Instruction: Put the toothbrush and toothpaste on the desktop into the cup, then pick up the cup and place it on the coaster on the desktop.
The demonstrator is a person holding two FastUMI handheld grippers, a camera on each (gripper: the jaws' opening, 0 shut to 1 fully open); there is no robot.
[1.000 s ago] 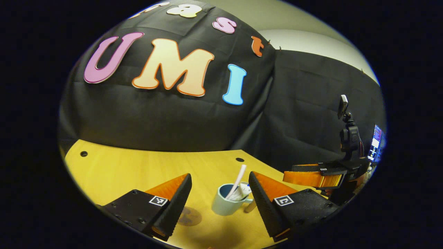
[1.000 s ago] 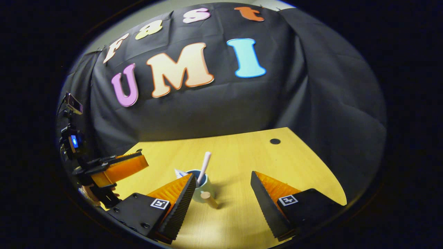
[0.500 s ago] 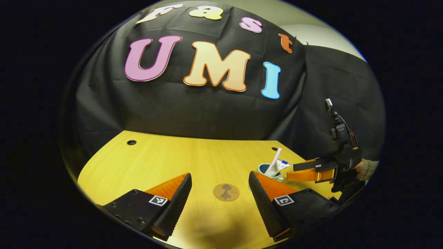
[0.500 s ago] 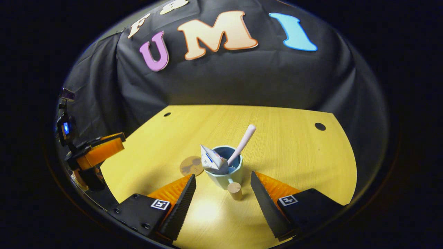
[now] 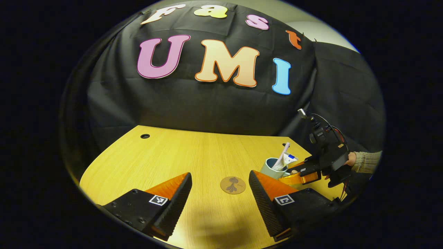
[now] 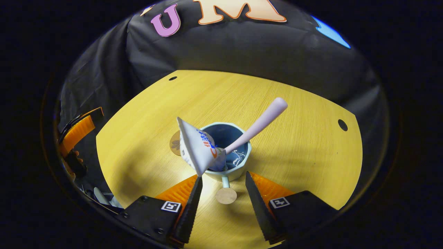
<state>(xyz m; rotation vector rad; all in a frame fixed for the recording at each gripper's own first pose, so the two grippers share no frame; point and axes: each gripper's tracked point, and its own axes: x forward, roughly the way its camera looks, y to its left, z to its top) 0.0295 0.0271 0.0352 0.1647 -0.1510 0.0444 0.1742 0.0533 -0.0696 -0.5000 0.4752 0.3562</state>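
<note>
The cup [image 6: 225, 152] stands on the yellow desktop [image 6: 304, 145], a pale blue-green mug with a dark blue inside. In it lean the toothpaste [image 6: 195, 147], to the cup's left, and the toothbrush [image 6: 258, 126], slanting up to its right. The right gripper [image 6: 221, 197] sits just in front of the cup — jaws apart, either side of the handle's round wooden end [image 6: 226, 196]. The coaster [image 6: 174, 143] peeks out behind the cup's left side. The left gripper [image 6: 78, 129] hangs well off to the cup's left.

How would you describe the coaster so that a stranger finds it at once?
Look at the yellow wooden desktop. Near its middle lies the coaster, left of the pale blue cup. It is the one flat brown disc, with a dark figure printed on it.
</note>
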